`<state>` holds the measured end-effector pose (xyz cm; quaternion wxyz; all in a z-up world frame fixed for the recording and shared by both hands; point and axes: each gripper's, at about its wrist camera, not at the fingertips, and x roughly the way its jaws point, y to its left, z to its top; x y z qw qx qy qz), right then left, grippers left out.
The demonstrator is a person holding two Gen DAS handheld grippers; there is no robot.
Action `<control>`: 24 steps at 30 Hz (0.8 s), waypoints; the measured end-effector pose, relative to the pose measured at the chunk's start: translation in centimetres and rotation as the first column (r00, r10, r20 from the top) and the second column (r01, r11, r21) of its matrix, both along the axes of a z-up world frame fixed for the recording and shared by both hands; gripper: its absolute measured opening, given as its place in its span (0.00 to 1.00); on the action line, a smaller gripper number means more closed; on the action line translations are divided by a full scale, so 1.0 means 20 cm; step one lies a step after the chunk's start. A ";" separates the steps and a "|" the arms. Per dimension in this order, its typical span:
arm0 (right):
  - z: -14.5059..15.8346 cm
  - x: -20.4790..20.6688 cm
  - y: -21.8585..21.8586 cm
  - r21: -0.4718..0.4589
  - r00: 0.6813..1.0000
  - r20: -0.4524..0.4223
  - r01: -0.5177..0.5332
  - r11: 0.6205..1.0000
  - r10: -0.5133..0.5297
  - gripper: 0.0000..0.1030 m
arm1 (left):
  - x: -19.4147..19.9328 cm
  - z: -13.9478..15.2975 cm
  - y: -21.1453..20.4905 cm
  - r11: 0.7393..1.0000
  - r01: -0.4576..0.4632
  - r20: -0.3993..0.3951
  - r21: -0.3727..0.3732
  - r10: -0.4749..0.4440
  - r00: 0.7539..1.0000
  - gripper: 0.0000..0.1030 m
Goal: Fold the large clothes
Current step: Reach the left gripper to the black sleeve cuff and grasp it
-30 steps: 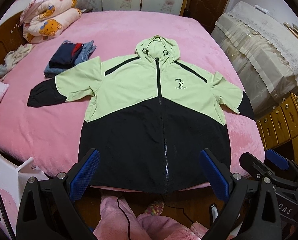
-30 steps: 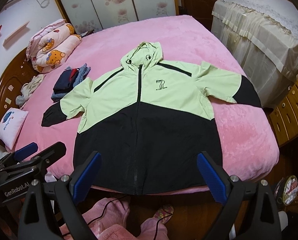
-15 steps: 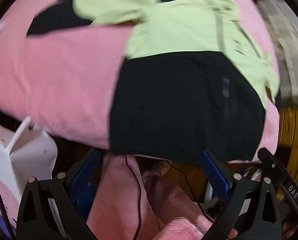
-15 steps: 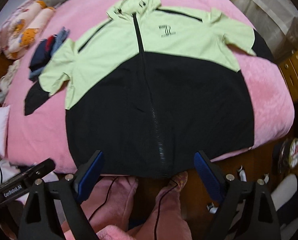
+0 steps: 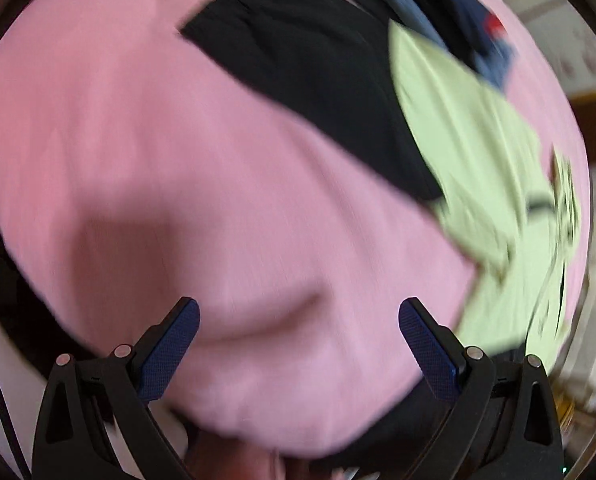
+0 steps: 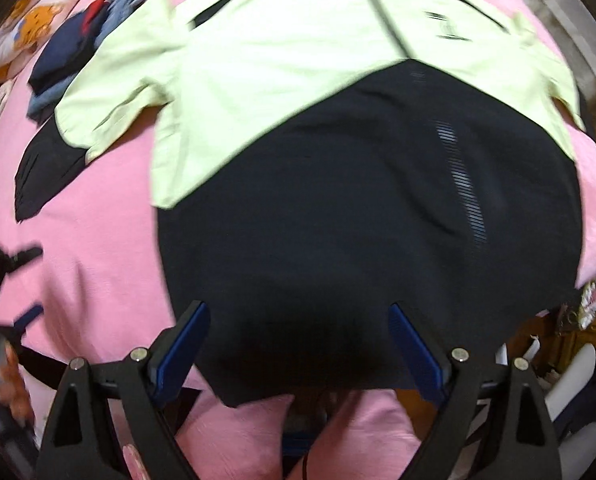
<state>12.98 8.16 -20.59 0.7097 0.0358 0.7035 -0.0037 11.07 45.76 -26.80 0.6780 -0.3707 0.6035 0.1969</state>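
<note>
The hooded jacket (image 6: 306, 128) lies spread flat, zipped, on the pink bed (image 6: 98, 208), not yet folded. The right gripper (image 6: 298, 344) hangs over its black hem and the left gripper (image 5: 298, 340) over bare bedding near the black-cuffed sleeve (image 5: 310, 80), both with fingers apart and empty. Judging from this, the approach is under way; next each must reach and pinch fabric.

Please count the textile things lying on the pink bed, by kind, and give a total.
Hooded jacket: 1
Pile of folded dark clothes: 1
Rolled bear-print quilt: 1
Total: 3

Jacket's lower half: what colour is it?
Black, below a light green top; clearest in the right wrist view.
</note>
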 end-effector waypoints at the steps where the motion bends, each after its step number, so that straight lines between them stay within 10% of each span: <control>1: -0.02 0.02 0.07 0.004 1.000 0.001 -0.024 1.000 0.024 0.88 | 0.03 -0.03 0.08 0.999 -0.036 0.013 0.002 0.036 0.999 0.96; 14: -0.07 0.16 0.48 0.023 0.970 0.065 -0.237 0.971 0.236 0.88 | 0.27 -0.27 0.69 0.910 -0.408 0.225 0.069 0.385 0.895 0.83; 19: -0.09 0.19 0.45 0.052 0.974 0.070 -0.218 0.975 0.214 0.88 | 0.34 -0.29 0.77 0.875 -0.472 0.278 0.107 0.430 0.859 0.40; 24: -0.11 0.17 0.35 0.074 0.981 0.059 -0.192 0.979 0.187 0.88 | 0.36 -0.27 0.80 0.850 -0.519 0.325 0.091 0.468 0.822 0.20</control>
